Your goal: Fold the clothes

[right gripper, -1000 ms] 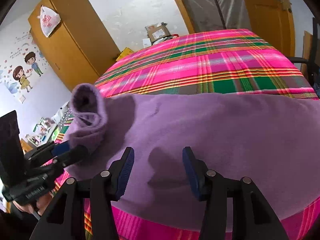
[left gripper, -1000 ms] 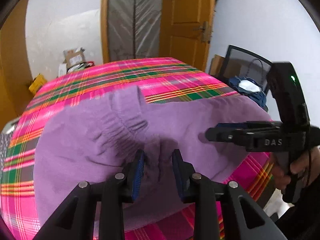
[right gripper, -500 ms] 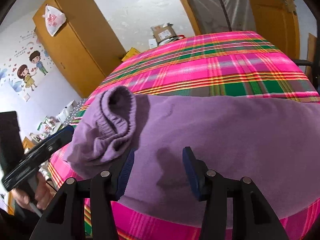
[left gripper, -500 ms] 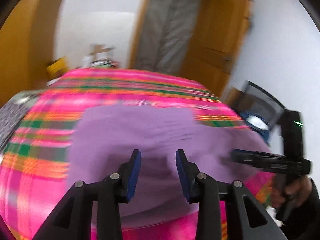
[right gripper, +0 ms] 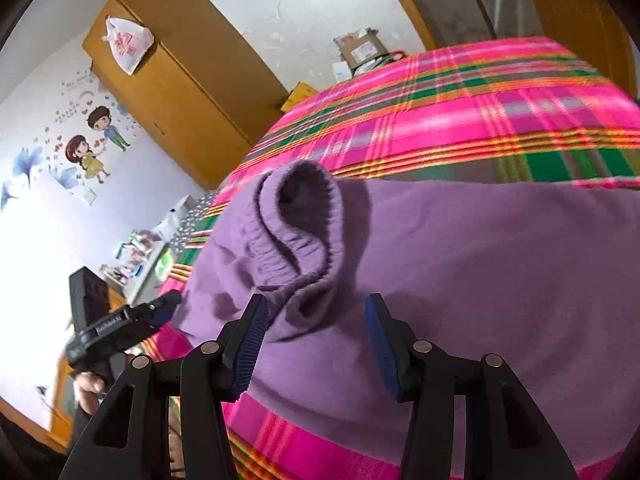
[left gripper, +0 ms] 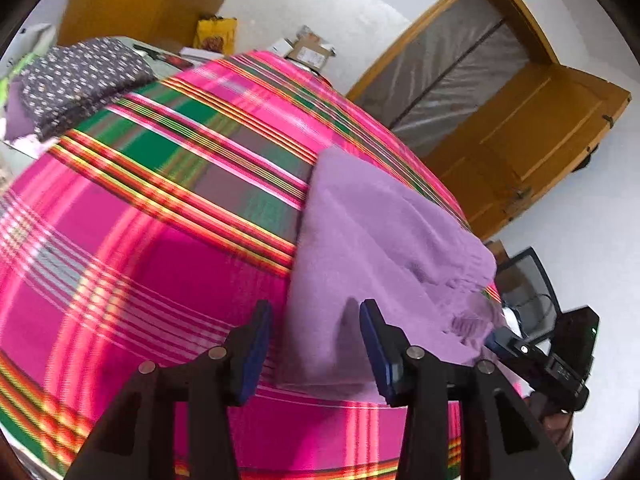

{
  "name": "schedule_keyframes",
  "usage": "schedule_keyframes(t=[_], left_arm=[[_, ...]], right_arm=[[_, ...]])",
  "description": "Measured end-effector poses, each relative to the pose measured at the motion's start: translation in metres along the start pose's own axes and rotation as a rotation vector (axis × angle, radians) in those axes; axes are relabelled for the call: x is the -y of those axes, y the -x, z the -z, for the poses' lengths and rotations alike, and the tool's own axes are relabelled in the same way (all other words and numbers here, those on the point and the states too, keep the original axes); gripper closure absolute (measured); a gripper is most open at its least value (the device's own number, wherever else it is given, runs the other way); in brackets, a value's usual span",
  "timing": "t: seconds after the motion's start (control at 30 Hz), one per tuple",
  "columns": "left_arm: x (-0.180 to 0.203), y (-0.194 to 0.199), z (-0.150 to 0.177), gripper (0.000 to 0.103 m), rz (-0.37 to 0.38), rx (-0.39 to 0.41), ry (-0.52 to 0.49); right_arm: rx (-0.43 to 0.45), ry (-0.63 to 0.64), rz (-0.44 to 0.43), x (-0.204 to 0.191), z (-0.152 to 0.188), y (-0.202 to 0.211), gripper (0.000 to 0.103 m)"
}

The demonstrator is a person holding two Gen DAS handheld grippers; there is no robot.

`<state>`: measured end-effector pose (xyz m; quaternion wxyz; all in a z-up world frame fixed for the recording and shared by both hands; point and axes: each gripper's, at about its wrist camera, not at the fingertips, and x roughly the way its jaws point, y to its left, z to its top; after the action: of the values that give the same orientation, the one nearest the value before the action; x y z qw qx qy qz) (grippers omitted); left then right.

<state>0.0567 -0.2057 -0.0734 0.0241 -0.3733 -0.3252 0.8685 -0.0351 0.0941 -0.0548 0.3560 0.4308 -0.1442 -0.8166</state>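
Observation:
A purple knit garment (left gripper: 380,240) lies spread on a pink and green plaid bed cover (left gripper: 140,220). My left gripper (left gripper: 316,344) hovers over the garment's near left edge, its jaws opening, with nothing pinched between them. In the right wrist view the garment (right gripper: 480,260) has a folded-over ribbed cuff (right gripper: 300,232) lying on top of it. My right gripper (right gripper: 316,340) is open just in front of that cuff, pads apart from the cloth. The left gripper (right gripper: 166,306) shows at the left edge there, and the right gripper (left gripper: 494,342) at the right edge of the left wrist view.
A wooden door (left gripper: 540,140) and plastic-covered doorway stand behind the bed. A wooden wardrobe (right gripper: 180,80) stands by the wall with a plastic bag on top. A dark dotted cloth (left gripper: 80,80) lies at the bed's far left. A chair (left gripper: 528,300) with items stands by the bed's right side.
My left gripper let go of the purple cuff, swung left and rolled, its jaws widening. The cuff dropped onto the garment. The right gripper shifted slightly left towards the cuff.

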Motion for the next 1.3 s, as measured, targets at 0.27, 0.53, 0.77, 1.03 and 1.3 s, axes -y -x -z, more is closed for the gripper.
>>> schedule_keyframes(t=[0.27,0.53,0.77,1.03,1.3], left_arm=[[0.011,0.002,-0.001,0.091,-0.003,0.002,-0.061],[-0.002,0.026,-0.014,0.094,0.172,0.064,-0.028],[-0.029,0.008,-0.006,0.093,0.201,0.007,0.019],[-0.03,0.007,-0.007,0.068,0.143,-0.016,0.006],[-0.024,0.001,-0.005,0.092,0.128,-0.042,-0.045]], right_arm=[[-0.048,-0.054,-0.024,-0.003,-0.009,-0.019,0.051],[-0.058,-0.114,-0.068,-0.006,-0.016,-0.024,0.051],[-0.022,-0.08,-0.038,-0.01,-0.027,-0.032,0.05],[0.018,-0.014,0.004,-0.014,-0.058,-0.04,0.05],[-0.027,0.014,-0.027,-0.025,-0.068,-0.059,0.046]])
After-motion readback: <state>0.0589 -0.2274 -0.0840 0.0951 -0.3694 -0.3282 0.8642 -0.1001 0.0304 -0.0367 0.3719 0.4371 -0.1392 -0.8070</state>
